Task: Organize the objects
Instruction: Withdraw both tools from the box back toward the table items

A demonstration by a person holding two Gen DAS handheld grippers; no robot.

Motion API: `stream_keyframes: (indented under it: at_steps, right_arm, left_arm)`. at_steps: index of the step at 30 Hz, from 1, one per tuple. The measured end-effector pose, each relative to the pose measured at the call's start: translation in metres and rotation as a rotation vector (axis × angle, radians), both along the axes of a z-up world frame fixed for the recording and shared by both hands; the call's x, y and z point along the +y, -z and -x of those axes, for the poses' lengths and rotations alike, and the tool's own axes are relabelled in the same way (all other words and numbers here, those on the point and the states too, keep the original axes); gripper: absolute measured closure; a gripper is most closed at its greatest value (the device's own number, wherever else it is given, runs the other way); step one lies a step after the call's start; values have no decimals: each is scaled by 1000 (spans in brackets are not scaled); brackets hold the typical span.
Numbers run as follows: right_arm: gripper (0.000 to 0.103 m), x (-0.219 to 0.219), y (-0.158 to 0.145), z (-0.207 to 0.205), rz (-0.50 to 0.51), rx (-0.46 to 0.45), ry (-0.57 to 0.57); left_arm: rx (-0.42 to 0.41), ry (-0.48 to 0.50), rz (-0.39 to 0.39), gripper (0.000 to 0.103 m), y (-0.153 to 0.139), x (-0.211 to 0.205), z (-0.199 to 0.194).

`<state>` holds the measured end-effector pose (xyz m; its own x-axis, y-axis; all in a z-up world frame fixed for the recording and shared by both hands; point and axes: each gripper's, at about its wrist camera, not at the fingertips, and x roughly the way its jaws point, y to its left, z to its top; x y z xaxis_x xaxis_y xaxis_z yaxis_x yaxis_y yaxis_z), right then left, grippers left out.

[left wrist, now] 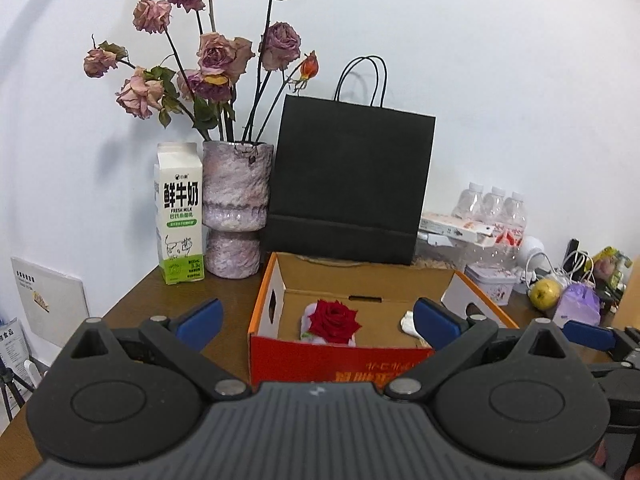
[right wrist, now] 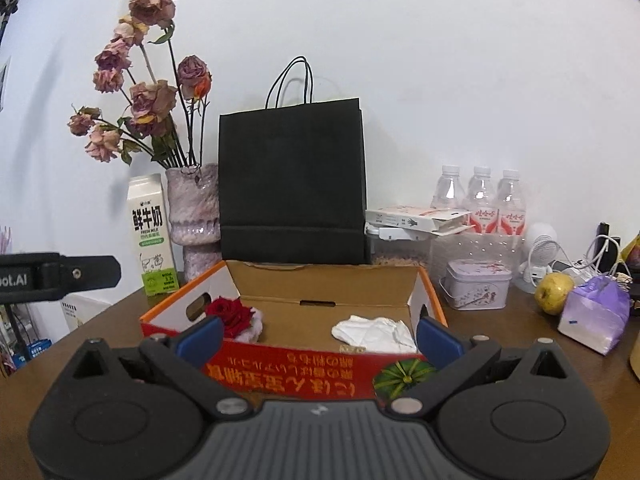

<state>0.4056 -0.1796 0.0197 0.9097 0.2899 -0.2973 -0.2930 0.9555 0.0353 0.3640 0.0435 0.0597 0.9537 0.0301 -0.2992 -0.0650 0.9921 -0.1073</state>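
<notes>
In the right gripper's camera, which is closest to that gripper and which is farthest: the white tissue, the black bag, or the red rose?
1. White tissue, in the box, right side, nearest the right gripper.
2. Red rose, in the box, left corner.
3. Black bag, behind the box, by the wall.

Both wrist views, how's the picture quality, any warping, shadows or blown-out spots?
Left wrist view: strong fisheye bend, dark corners, dried roses cast soft shadows on the wall, detail sharp on the milk carton. Right wrist view: same warping, black paper bag shows almost no detail, no harsh glare.
</notes>
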Motion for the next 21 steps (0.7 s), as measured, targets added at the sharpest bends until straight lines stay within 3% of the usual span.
stream_keyframes:
  at_steps: [7, 21]
  right_arm:
    - [0, -10, 8, 27, 28, 6, -12]
    - [0, -14, 26, 68, 44, 39, -50]
  left_arm:
    - [-5, 18, -46, 0, 18, 1, 25]
    - [29, 52, -43, 0, 40, 7, 62]
